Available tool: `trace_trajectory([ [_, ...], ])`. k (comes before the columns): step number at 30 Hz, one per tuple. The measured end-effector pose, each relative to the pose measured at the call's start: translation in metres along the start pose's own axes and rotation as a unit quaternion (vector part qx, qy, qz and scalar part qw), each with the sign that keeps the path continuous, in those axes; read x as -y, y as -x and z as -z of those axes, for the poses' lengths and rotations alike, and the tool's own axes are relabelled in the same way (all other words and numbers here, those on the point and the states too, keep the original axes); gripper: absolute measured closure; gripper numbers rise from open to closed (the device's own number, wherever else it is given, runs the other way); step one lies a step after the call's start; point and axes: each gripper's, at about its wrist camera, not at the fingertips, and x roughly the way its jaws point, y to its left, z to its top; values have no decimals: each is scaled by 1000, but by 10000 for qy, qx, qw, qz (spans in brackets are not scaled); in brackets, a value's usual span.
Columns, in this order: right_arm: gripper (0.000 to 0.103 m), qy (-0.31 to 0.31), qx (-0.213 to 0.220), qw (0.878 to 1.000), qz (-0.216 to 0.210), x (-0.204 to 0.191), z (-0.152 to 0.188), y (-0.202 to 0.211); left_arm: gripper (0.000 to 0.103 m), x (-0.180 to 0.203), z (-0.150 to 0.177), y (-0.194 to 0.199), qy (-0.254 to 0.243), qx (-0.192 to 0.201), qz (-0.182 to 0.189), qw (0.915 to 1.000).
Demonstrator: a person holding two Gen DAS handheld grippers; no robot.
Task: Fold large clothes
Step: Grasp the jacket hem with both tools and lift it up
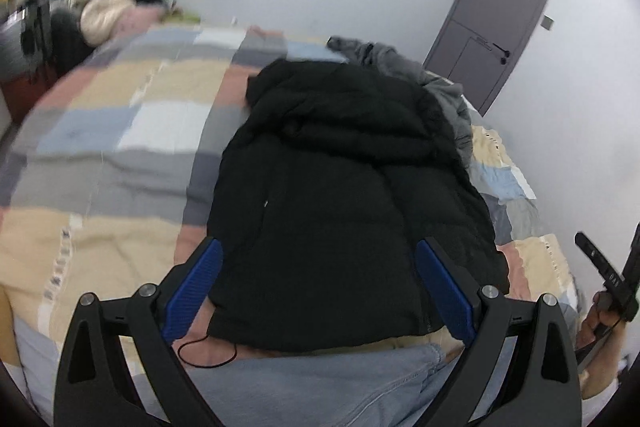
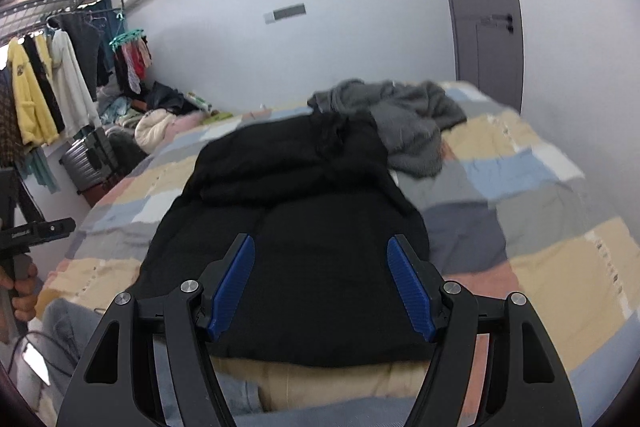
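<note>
A black puffer jacket (image 1: 344, 187) (image 2: 292, 227) lies spread on the patchwork bed (image 1: 112, 131) (image 2: 540, 235), its hem toward me and its hood end farther away. My left gripper (image 1: 320, 247) hovers open above the jacket's near hem, with nothing between its blue pads (image 1: 200, 279). My right gripper (image 2: 320, 247) also stands open over the jacket's lower part, its blue pads (image 2: 408, 287) apart and empty. The other handle with the hand that holds it shows at the edge of each view (image 1: 608, 279) (image 2: 24, 239).
A crumpled grey garment (image 1: 420, 75) (image 2: 404, 119) lies just beyond the jacket. Light blue denim (image 1: 320, 383) lies at the bed's near edge. A clothes rack (image 2: 52, 75), a suitcase (image 2: 92, 159) and piled clothes stand at the left. A grey door (image 2: 484, 7) is behind the bed.
</note>
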Motion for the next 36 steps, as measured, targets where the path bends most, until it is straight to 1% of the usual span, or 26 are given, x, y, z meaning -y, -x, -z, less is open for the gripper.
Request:
trace_trajectory([
  [2,35,-126,-146,9998,-58,15,-3,-6,6,-17,1,-11,191,-231,4,9996],
  [3,35,-167,-255,9995,-127,20,-3,-10,6,-28,1,-20,334,-417,25,9986],
  [4,35,-198,-349,9990,-208,25,-3,-13,6,-35,3,-25,406,-523,61,9978],
  [6,35,-337,-695,9953,-583,42,-3,-28,6,-51,6,-42,632,-894,165,9938],
  [9,35,-740,-1291,9847,-902,68,-2,-50,6,-74,14,-69,1117,-1461,294,9825],
  [11,35,-994,-1532,9770,-1104,83,0,-60,6,-87,20,-88,1462,-1828,436,9713],
  [15,35,-1416,-1983,9616,-1262,114,5,-82,6,-104,29,-117,1833,-2262,381,9559],
  [16,35,-1451,-2069,9589,-1287,119,6,-87,6,-105,29,-120,1878,-2333,392,9533],
  [17,35,-1537,-2258,9532,-1295,128,10,-96,6,-107,31,-127,1928,-2429,384,9499],
  [20,35,-1618,-2689,9404,-1311,146,19,-115,6,-109,34,-147,2030,-2698,166,9411],
  [21,35,-1645,-2754,9384,-1284,152,23,-120,6,-112,37,-155,2107,-2794,113,9367],
  [23,35,-1877,-2832,9305,-1370,166,29,-129,6,-117,42,-171,2261,-3003,80,9266],
  [25,35,-2101,-2922,9224,-1402,177,38,-138,6,-119,47,-183,2323,-3159,99,9199],
  [27,35,-2174,-3117,9153,-1337,185,46,-150,5,-121,49,-191,2360,-3231,160,9163],
  [30,35,-2221,-3346,9038,-1478,191,54,-165,2,-122,52,-199,2440,-3283,222,9122],
  [32,29,-2252,-3456,8997,-1429,194,59,-175,0,-126,56,-204,2528,-3310,222,9089],
  [33,29,-2291,-3485,8975,-1433,195,61,-179,0,-127,57,-205,2542,-3312,222,9084],
  [35,28,-2472,-3609,8845,-1620,197,67,-190,0,-128,60,-211,2581,-3331,256,9065],
  [36,28,-2501,-3636,8810,-1705,197,68,-191,0,-128,61,-212,2594,-3339,298,9057],
])
